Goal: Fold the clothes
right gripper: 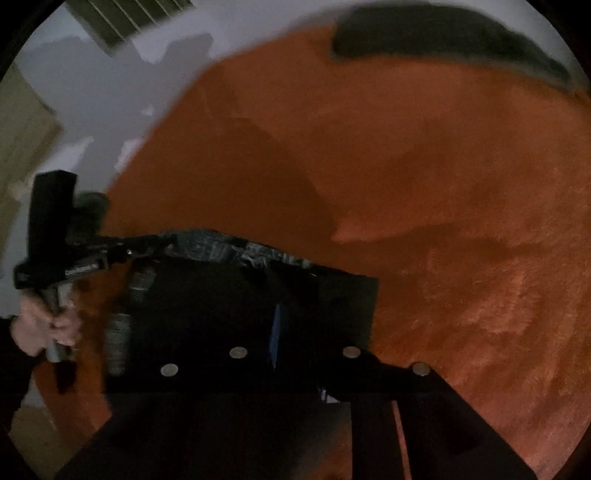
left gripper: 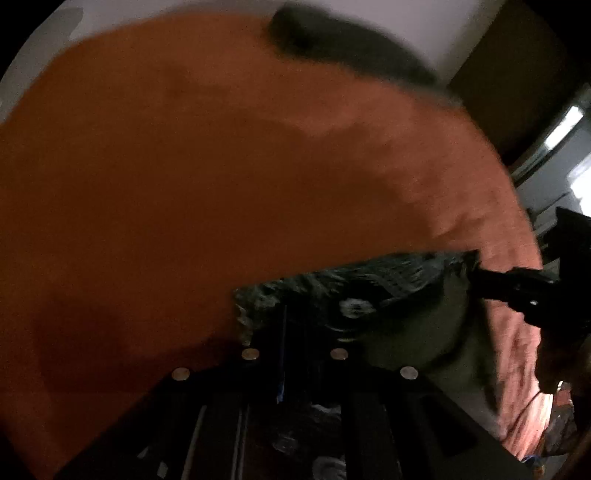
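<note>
Dark patterned fabric garment (right gripper: 221, 251), top edge stretched taut over orange fuzzy bedcover (right gripper: 443, 221); left gripper (right gripper: 114, 251) and right gripper (left gripper: 491, 280) each clenched on an end.

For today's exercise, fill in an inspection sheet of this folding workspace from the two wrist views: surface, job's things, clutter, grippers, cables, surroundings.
Surface: orange bedspread, fuzzy, lightly creased.
Job's things: dark patterned garment, its top edge stretched between both grippers.
Clutter: dark pillow-like shape at the far edge, blurred.
Grippers: left gripper shut on the garment's edge; right gripper shut on the other end. A hand holds the left handle.
Cables: nothing seen.
Surroundings: pale wall, vent high up; dim, blurred.
</note>
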The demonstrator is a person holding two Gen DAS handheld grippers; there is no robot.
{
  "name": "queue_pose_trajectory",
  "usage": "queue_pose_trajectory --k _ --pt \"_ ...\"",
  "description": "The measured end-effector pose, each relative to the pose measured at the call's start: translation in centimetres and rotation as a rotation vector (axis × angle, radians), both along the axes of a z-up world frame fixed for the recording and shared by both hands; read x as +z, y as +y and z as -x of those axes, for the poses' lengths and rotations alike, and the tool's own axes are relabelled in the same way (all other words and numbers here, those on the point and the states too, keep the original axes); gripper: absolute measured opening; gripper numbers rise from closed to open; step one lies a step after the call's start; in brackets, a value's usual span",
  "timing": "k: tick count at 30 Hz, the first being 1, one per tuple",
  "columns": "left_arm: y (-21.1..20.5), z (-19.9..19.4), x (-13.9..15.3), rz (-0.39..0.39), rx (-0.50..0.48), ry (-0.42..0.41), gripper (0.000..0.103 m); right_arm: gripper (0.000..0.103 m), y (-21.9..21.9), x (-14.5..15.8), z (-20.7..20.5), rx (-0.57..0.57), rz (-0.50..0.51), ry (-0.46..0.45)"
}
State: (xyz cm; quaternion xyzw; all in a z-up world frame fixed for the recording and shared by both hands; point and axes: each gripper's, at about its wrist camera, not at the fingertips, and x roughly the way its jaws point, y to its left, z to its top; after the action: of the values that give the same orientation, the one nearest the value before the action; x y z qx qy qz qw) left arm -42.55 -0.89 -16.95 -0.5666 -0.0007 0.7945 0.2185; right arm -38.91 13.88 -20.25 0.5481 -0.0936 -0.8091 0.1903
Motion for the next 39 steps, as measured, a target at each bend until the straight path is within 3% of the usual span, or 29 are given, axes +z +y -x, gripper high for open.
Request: queue_pose_trajectory --k 2,4,7,8,12,15,19,23,26,28,30,33,36,38,39 --pt "-0.8 0.0 -0.3 -0.002 0.016 0.002 0.008 0.0 -0.2 -0.1 0.0 -0.018 -0.006 -0.007" --pt "-2.1 -1.5 1.8 -0.016 0.052 0.018 0.008 0.003 -0.1 1.0 -0.8 -0.04 0.004 0.01" --pt "-4.7 -5.6 6.3 -0.169 0.063 0.097 0.009 0.008 0.5 4.3 -4.5 -0.05 0.033 0.077" --pt "-4.8 -6.8 7.1 -0.181 0.042 0.107 0.009 0.011 0.5 5.2 -6.1 -0.054 0.038 0.09" --pt "-2.0 -11.2 5.1 -0.115 -0.09 0.057 0.009 0.012 0.2 5.3 -11.5 -0.041 0.08 0.078" --pt "-3.0 -12.6 2.1 -0.076 -0.084 0.026 0.009 0.012 -0.8 3.1 -13.4 -0.011 0.11 0.031" --pt "-4.9 -13.0 0.8 -0.124 -0.028 0.012 0.003 0.011 -2.7 -0.8 -13.9 0.048 -0.008 0.004" --pt "-5.4 -15.2 3.6 -0.086 -0.036 0.055 0.003 0.011 -2.7 2.0 -14.9 0.042 0.024 0.061" --pt "-4.3 -18.6 6.0 -0.142 -0.101 0.098 0.004 0.012 -4.3 4.1 -17.8 0.111 0.06 0.116" --pt "-2.2 -21.1 6.0 -0.167 -0.171 0.082 0.005 0.012 -6.0 5.0 -20.1 0.173 0.082 0.141" --pt "-0.5 -23.1 4.1 -0.115 -0.23 0.071 0.005 0.012 -7.9 3.8 -21.6 0.217 0.004 0.152" --pt "-2.0 -22.6 0.4 -0.076 -0.151 -0.001 0.005 0.012 -9.7 0.8 -22.1 0.233 -0.114 0.109" --pt "-6.4 -22.7 0.3 -0.164 -0.041 -0.078 0.003 0.012 -7.7 0.9 -22.4 0.159 0.013 0.064" --pt "-8.7 -24.1 1.9 -0.171 -0.034 -0.06 0.005 0.012 -5.2 2.9 -23.5 0.12 0.074 0.119" --pt "-9.8 -25.2 2.8 -0.181 -0.052 -0.051 0.005 0.018 -3.9 4.0 -24.1 0.102 0.103 0.15"
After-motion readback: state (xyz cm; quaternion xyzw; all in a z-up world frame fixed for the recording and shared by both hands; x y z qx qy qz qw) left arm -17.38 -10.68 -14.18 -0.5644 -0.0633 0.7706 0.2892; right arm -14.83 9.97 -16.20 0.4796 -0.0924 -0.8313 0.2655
